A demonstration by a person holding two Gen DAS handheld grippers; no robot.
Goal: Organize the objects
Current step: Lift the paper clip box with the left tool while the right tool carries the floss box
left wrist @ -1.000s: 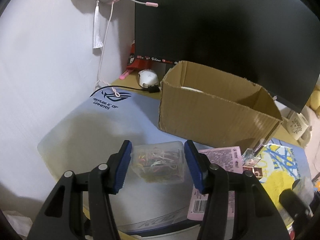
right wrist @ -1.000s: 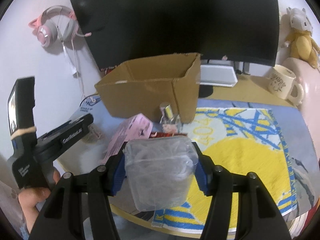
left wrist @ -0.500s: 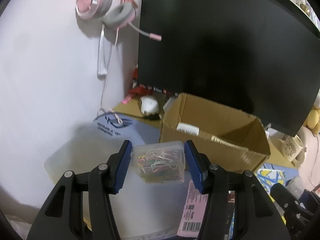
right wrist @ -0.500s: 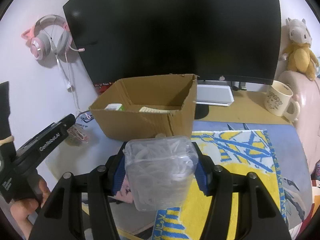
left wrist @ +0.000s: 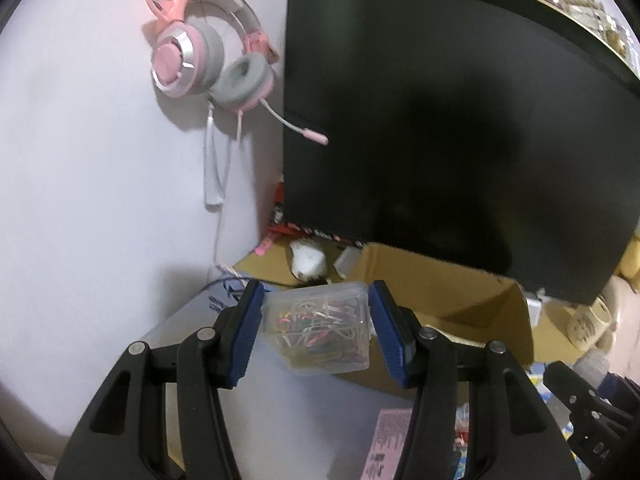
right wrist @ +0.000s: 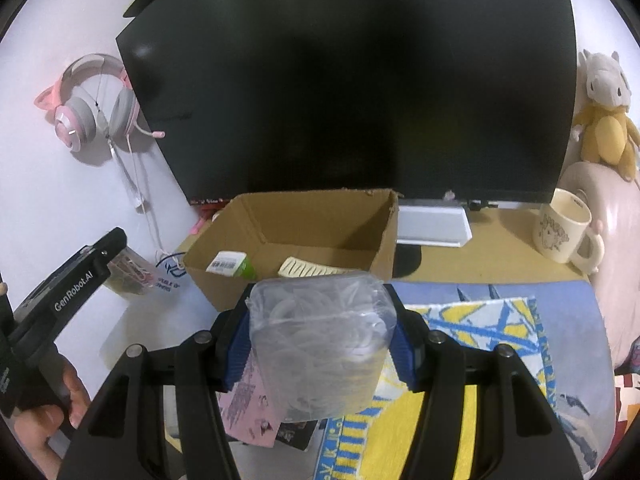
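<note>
Now both my hands have come up off the tabletop [right wrist: 500,240], each with its load. My left gripper [left wrist: 316,334] has its fingers closed on a clear box of coloured paper clips [left wrist: 320,330], and my right gripper [right wrist: 320,338] has its fingers clamped on a clear tub of pale loops [right wrist: 320,344]. A second ago both sat lower, near the mat; the cardboard box [right wrist: 292,240] now lies below and ahead, its open top in view, so I judge both loads are high enough to clear its rim. Inside it already lie a small green-sided carton [right wrist: 234,264] and a cream ridged thing [right wrist: 308,269]. The monitor [right wrist: 360,80] stands close behind the box, the mug [right wrist: 564,228] off to the right, and the pink packet [right wrist: 248,408] lies under my right fingers.
</note>
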